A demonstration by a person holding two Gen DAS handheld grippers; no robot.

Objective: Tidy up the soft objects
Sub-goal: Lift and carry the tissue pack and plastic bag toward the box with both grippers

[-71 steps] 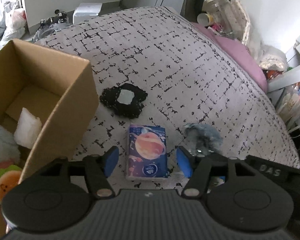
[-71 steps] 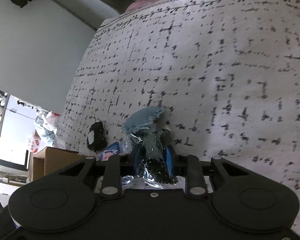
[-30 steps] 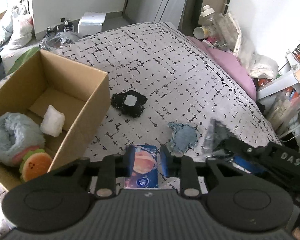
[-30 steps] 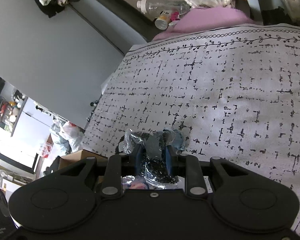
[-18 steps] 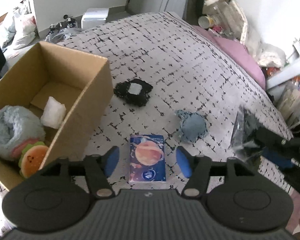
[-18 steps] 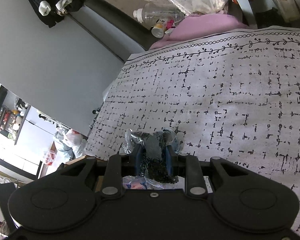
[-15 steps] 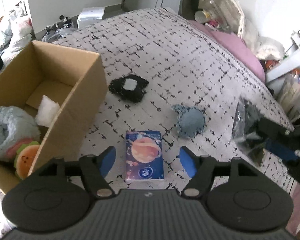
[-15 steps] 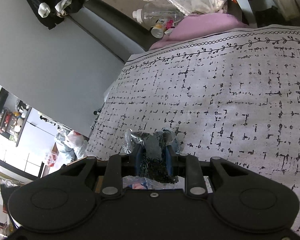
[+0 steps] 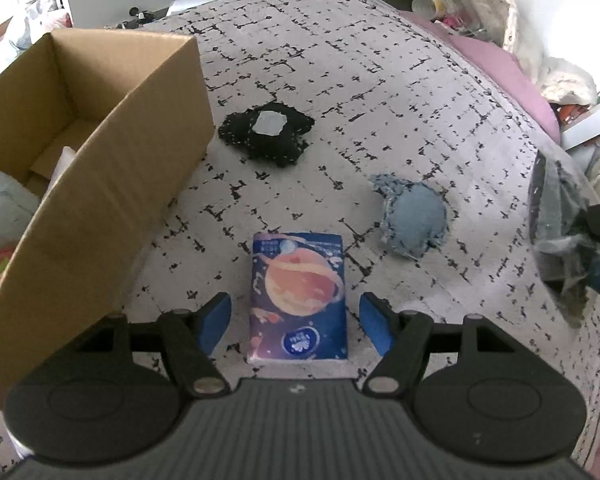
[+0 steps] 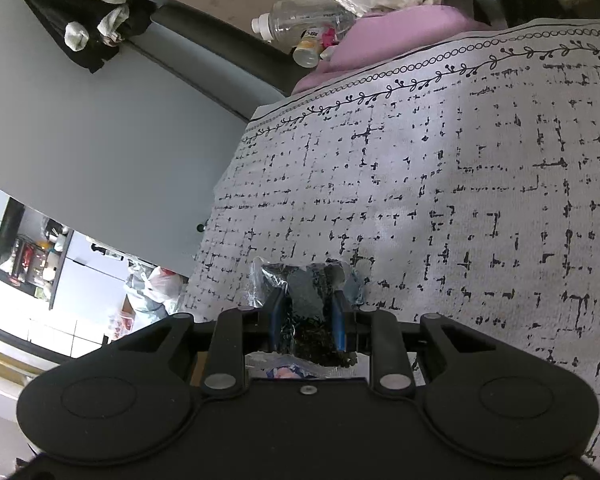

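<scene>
My left gripper is open, its blue pads on either side of a tissue pack printed with an orange planet, not touching it. The pack lies flat on the patterned bedspread. A light blue fabric puff lies to its right, and a black knitted piece with a white patch lies farther back. My right gripper is shut on a clear plastic bag of dark fabric, held above the bed; the same bag shows at the right edge of the left wrist view.
An open cardboard box stands at the left with a grey plush and other soft things inside. A pink pillow, bottles and bags crowd the far bed edge.
My left gripper let go of the tissue pack and opened, then sank closer to the bed over it. The right gripper with its bag stays raised, nearly still.
</scene>
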